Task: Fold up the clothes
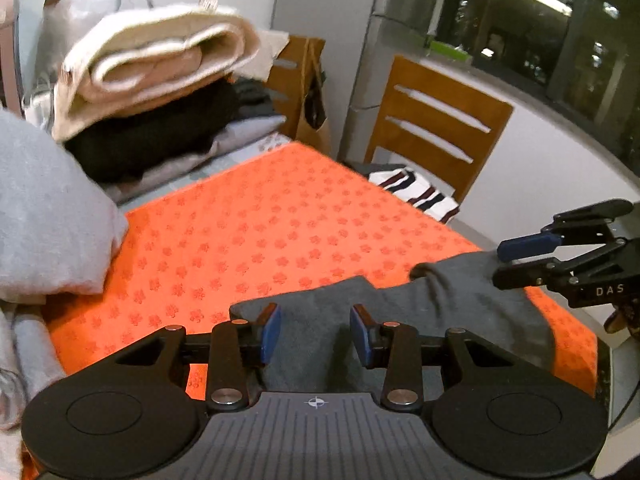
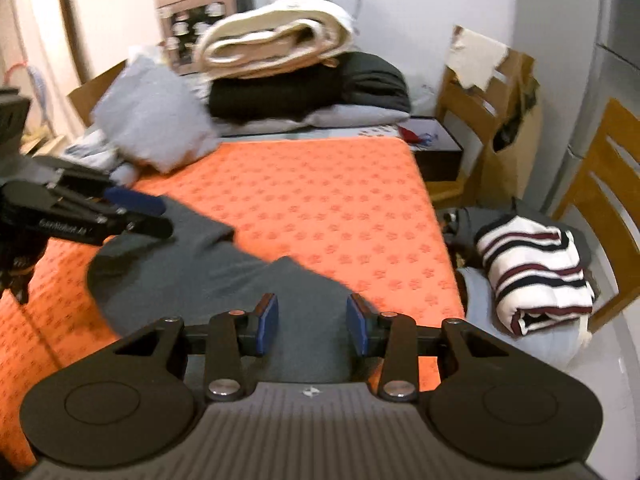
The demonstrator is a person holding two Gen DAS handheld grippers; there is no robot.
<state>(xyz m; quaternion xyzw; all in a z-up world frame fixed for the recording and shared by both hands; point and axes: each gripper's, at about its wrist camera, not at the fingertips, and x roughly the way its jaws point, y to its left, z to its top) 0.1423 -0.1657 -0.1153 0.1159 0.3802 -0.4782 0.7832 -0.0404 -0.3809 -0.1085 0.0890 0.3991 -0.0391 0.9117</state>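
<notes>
Dark grey garment [image 1: 460, 300] lies crumpled along the near edge of the orange-covered table [image 1: 260, 220]. Left gripper [image 1: 315, 334] and right gripper [image 2: 312, 320] both spread apart over it; contact apparently absent, though blurred.

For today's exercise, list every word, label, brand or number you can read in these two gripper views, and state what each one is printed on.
"DAS": white letters on the black body of the right gripper, seen in the left wrist view.
White lettering on the body of the left gripper, seen in the right wrist view: too blurred to read.
Printed cardboard box behind the clothes pile: no text is legible.
</notes>
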